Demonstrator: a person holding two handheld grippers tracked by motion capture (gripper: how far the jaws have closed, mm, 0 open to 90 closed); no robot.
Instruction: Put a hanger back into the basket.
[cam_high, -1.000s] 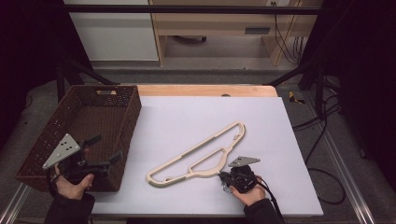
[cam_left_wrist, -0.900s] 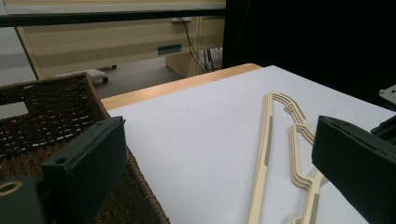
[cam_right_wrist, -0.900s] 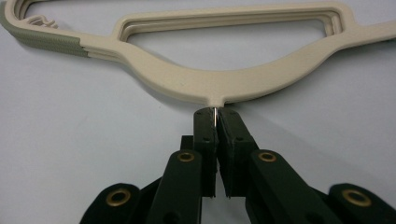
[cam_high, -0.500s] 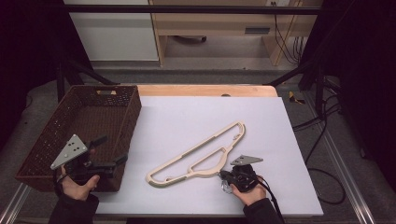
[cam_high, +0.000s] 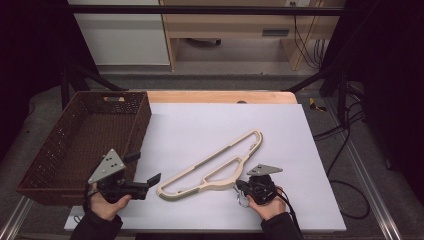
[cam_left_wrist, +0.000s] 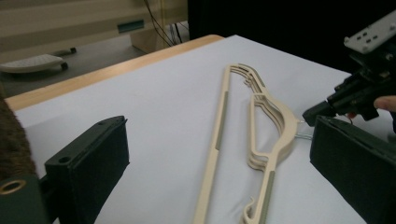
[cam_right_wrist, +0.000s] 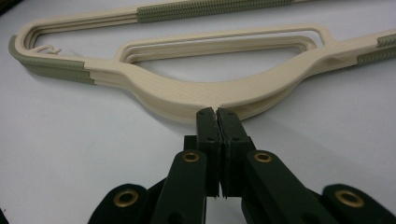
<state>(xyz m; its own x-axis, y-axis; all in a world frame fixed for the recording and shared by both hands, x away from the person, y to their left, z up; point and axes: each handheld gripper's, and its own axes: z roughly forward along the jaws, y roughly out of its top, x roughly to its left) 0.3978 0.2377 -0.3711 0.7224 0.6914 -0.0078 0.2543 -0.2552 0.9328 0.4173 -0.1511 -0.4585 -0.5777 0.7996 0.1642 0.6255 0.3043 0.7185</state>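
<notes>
Cream plastic hangers (cam_high: 212, 167), a stack of what looks like three nested together, lie flat on the white tabletop (cam_high: 210, 125), running diagonally from near-left to far-right in the high view. My right claw (cam_high: 238, 187) sits at the near edge of the stack's curved neck; in the right gripper view its jaws are pressed together with only a hairline seam between them, tips touching the middle of the neck (cam_right_wrist: 205, 100). A thin metal hook stub shows at that spot in the left gripper view (cam_left_wrist: 303, 136), but I cannot tell from the pictures whether the jaws have it pinched. My left claw (cam_high: 145, 170) is held above the near-left part of the tabletop, just beside the near corner of the brown wicker basket (cam_high: 65, 150), jaws spread wide and holding nothing. In the left gripper view the hangers (cam_left_wrist: 252, 135) lie between and beyond its two black pads, not touching either. Grey-green ribbed grip strips (cam_right_wrist: 205, 11) run along the hanger bars. The basket stands on the left edge of the tabletop, apart from the hangers.
</notes>
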